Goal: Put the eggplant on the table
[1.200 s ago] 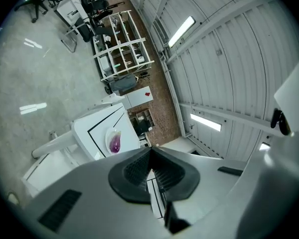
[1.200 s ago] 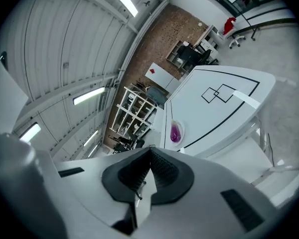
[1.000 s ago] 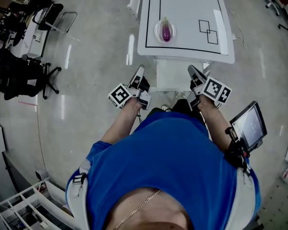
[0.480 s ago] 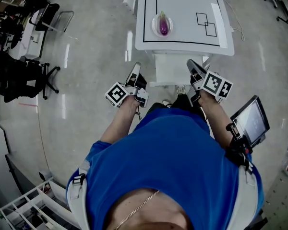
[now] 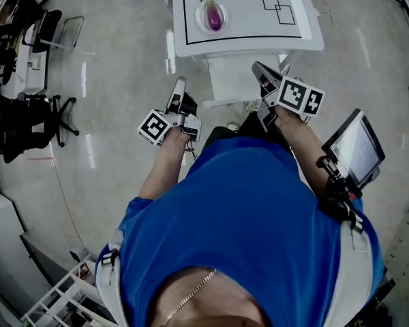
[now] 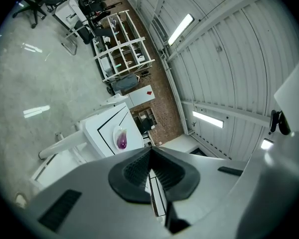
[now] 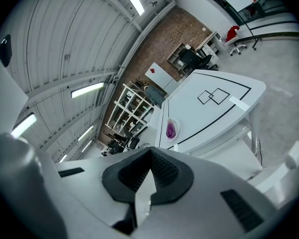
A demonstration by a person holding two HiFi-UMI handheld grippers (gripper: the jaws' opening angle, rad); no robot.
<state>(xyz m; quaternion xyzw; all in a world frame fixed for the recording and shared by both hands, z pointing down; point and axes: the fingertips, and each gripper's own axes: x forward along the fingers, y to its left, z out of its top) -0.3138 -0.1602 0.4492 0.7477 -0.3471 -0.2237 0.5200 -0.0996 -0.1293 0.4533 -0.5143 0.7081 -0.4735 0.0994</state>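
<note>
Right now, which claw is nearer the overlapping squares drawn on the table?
Right. The right claw hangs off the table at its near edge, just short of the squares. The left claw is off the near-left corner, farther away.

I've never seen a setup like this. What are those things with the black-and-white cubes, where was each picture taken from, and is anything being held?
There is no robot here. A person in a blue shirt holds a tool in each hand: the left gripper and the right gripper. Each is a two-jaw pincer, and the patterned cubes are part of them.

The head view comes from a camera on the person's head, looking steeply down. The two gripper views come from cameras riding on each gripper, looking along its jaws. In both, the jaws are together with nothing between them, so nothing is held.

Ahead stands a white table with black lines drawn on it. A purple eggplant lies there in a small plate. Both grippers are short of the table and touch nothing on it.
</note>
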